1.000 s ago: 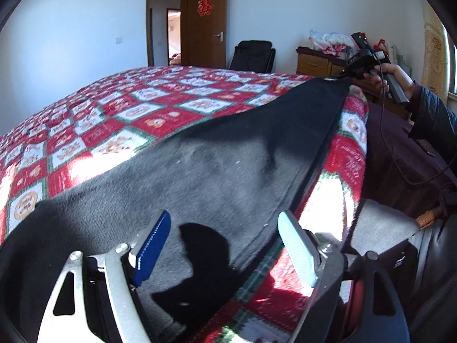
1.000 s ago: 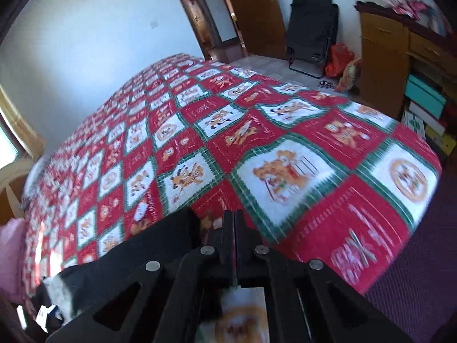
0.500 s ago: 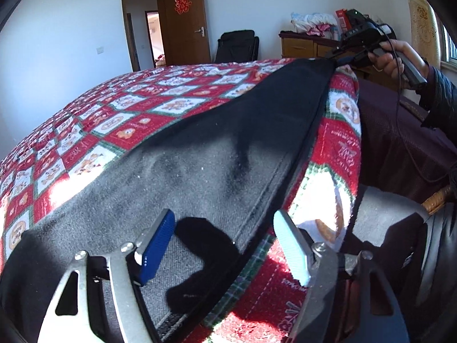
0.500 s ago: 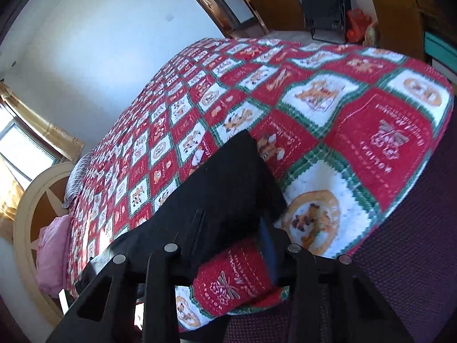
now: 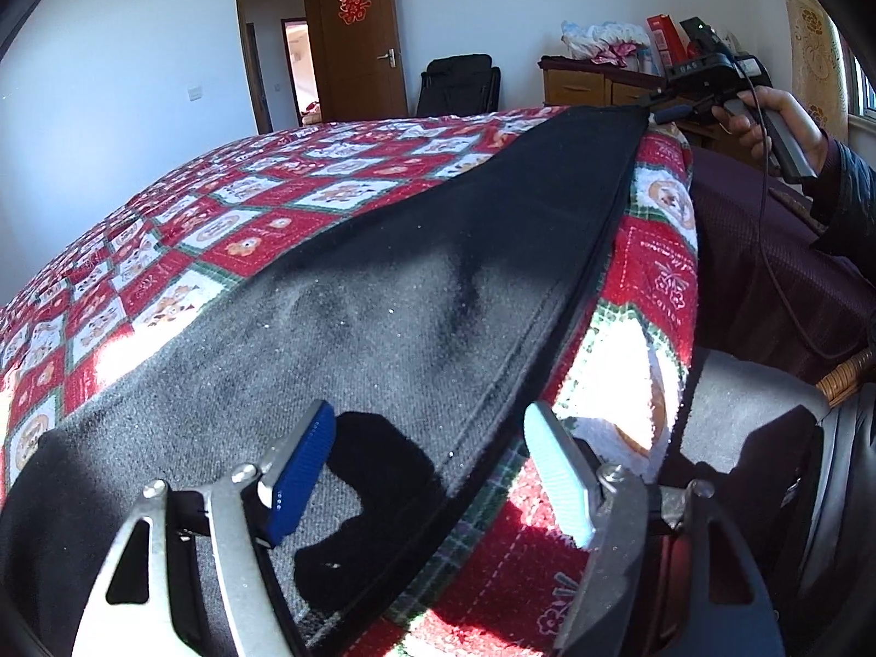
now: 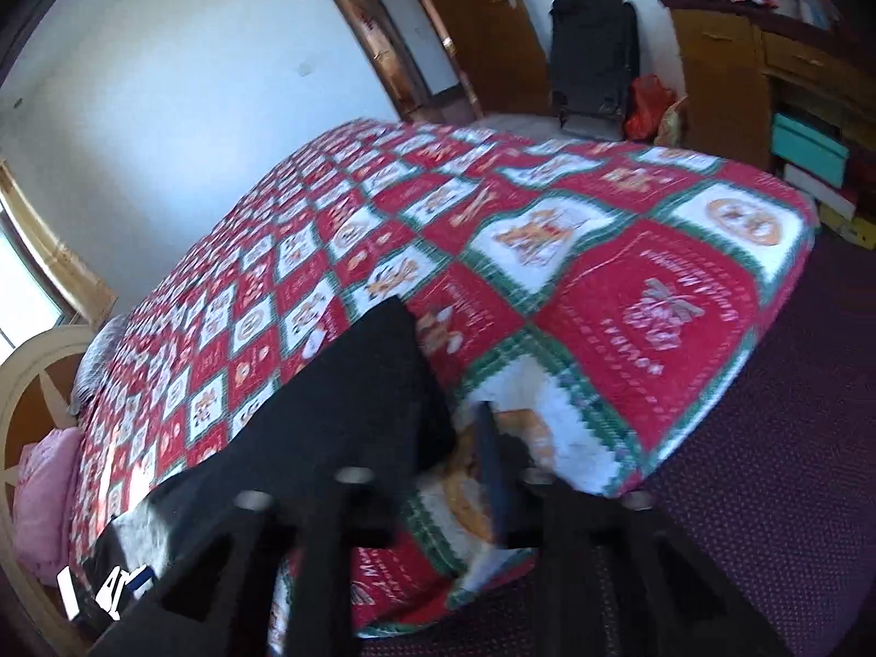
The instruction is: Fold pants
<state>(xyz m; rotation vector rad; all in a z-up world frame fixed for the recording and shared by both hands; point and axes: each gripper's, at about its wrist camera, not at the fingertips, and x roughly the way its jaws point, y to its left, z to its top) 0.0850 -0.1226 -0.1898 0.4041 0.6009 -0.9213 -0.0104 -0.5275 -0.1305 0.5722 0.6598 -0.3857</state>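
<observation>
Pants just lie flat along the bed, no fold yet; both grippers' fingers apart, holding nothing.

Motion blur smears the right claw, and the pants run off the frame's left edge.

I see white walls across the top, an open brown door at upper centre, a black chair beside it, and a wooden cabinet upper right. Sunlight falls on the red patterned bedspread; dark purple carpet lies lower right.
</observation>
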